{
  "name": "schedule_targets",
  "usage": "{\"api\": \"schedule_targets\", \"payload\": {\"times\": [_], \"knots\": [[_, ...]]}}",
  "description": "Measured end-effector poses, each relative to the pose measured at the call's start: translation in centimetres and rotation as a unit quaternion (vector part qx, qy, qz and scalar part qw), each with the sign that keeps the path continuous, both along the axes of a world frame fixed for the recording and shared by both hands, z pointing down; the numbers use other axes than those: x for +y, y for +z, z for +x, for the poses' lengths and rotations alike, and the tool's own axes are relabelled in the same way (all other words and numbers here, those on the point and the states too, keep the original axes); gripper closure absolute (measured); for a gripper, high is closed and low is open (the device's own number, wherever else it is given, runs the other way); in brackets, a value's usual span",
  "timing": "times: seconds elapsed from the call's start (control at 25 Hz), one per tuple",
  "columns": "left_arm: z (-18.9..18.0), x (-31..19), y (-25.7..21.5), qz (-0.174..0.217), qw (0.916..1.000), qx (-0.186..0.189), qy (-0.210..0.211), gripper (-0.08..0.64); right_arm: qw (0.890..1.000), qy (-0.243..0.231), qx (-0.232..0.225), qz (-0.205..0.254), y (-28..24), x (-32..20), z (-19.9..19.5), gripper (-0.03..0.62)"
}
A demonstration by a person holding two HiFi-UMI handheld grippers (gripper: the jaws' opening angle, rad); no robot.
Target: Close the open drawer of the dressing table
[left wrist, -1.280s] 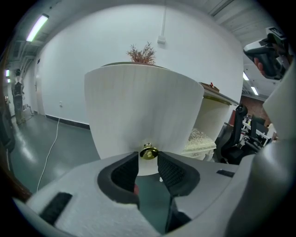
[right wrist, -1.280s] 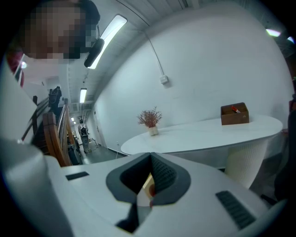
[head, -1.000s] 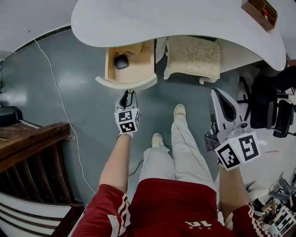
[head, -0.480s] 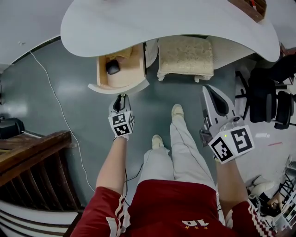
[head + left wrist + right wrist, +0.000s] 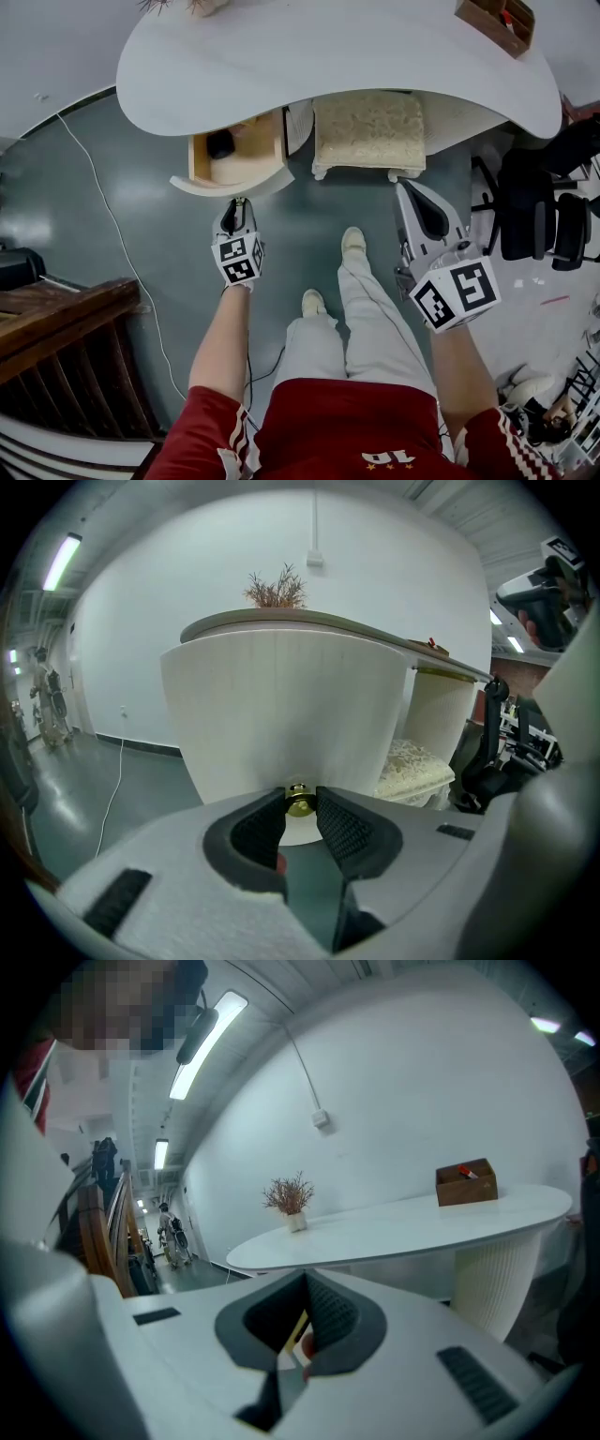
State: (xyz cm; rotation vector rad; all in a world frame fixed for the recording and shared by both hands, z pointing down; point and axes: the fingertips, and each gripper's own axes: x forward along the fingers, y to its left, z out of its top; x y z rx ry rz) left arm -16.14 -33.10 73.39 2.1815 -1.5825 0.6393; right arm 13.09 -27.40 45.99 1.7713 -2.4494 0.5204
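The drawer (image 5: pixel 230 167) is seen pulled out from under the left end of the dressing table (image 5: pixel 328 66). Its wooden inside is exposed in the head view, so the closing is judged unfinished, with a good part of the drawer box uncovered.

The left gripper (image 5: pixel 238 206) is set against the drawer's curved front. In the left gripper view its jaws are closed onto the small brass knob (image 5: pixel 299 801), the ribbed pads pressed to either side of it. The grasp needed for the push is therefore taken as made. What is left is for the drawer to be driven in until its front lies flush with the table's body.

The right gripper (image 5: pixel 405 192) is held well apart from the drawer, above the floor beside the cushioned stool (image 5: pixel 367 127). Its jaws appear to be brought together on nothing, as far as the right gripper view allows.

The rear of the drawer is covered by the tabletop, and its runners are not shown. A dark object (image 5: pixel 221 143) lying inside cannot be identified. From the left gripper view only the pale front is seen, and the drawer's inside is hidden behind it.
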Motion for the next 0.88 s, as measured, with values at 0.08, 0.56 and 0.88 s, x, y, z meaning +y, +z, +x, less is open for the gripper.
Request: {"api": "schedule_targets", "payload": {"times": [0.08,0.56,0.88], "knots": [[0.1,-0.6,0.0,0.008,1.0,0.0,-0.002,0.457,1.0,0.0,0.001,0.007,0.3,-0.4,0.1,0.588],[0.8,-4.2,-0.4,0.064,0.9979,0.008,-0.011,0.457,0.998,-0.008,0.008,0.062,3.3,-3.9,-0.4,0.588],[1.0,-5.1,-1.2,0.122,0.9923,0.003,-0.025,0.457,0.994,-0.054,0.004,0.1,8.1,-8.2,-0.5,0.588]]}}
